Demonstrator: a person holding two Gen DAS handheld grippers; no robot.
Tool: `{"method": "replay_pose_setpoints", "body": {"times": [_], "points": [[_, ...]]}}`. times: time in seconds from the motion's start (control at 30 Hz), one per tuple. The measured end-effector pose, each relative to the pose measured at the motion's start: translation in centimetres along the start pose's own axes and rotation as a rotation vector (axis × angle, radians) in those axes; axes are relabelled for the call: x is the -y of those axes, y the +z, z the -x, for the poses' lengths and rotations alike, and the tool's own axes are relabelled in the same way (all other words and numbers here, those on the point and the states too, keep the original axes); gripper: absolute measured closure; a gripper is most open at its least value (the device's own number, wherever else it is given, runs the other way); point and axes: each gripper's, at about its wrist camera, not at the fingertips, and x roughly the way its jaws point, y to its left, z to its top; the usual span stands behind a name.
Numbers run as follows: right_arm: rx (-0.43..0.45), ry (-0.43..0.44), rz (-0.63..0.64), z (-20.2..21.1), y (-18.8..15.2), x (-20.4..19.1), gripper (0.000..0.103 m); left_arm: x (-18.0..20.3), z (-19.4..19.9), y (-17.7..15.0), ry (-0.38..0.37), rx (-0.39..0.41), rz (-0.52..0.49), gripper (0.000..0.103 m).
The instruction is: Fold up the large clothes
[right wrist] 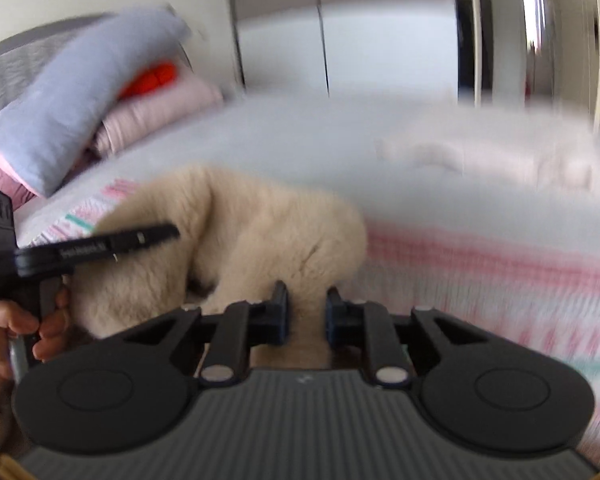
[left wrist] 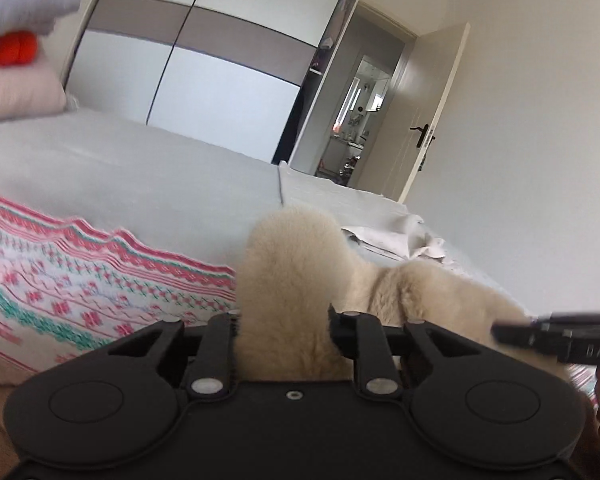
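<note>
- We are holding a cream fleece garment (left wrist: 288, 280) bunched up above the bed (left wrist: 140, 168), with its fluffy cloth rising in a hump between the two grippers rather than lying flat.
- We are gripping one part of it with the left gripper (left wrist: 282, 320): the jaws are closed on a thick wad of fleece that fills the gap and bulges up past them, which we judge gives a firm hold on slippery pile.
- We are gripping another part with the right gripper (right wrist: 307, 312): its jaws are pinching a narrower fold of the same fleece, so the cloth hangs between two held points and can be spread or laid over.
- We are keeping the two grippers close beside each other, the left one showing at the left edge of the right wrist view with a hand (right wrist: 16, 320) around its handle; that closeness is why the fleece is sagging in a heap.
- We are working over a patterned pink, white and green blanket (left wrist: 80, 280) that is covering the near side of the bed, a soft, roomy place for folding.
- We are leaving a pile of folded clothes (right wrist: 80, 108) at the far end, well apart from the fleece, likely so it stays out of the way.
- We are seeing crumpled white cloth (left wrist: 396, 240) lying farther along the bed, beyond the fleece.
</note>
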Motion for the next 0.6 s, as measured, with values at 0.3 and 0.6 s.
{"method": "replay_pose_setpoints", "body": {"times": [0.3, 0.6], "points": [[-0.050, -0.163, -0.062, -0.9, 0.7, 4.1, 0.038, 0.2, -0.8, 0.5, 0.138, -0.035, -0.102, 0.021], [-0.080, -0.126, 0.181, -7.1, 2.0, -3.0, 0.020, 0.1, -3.8, -0.8, 0.070, -0.094, -0.190, 0.039]]}}
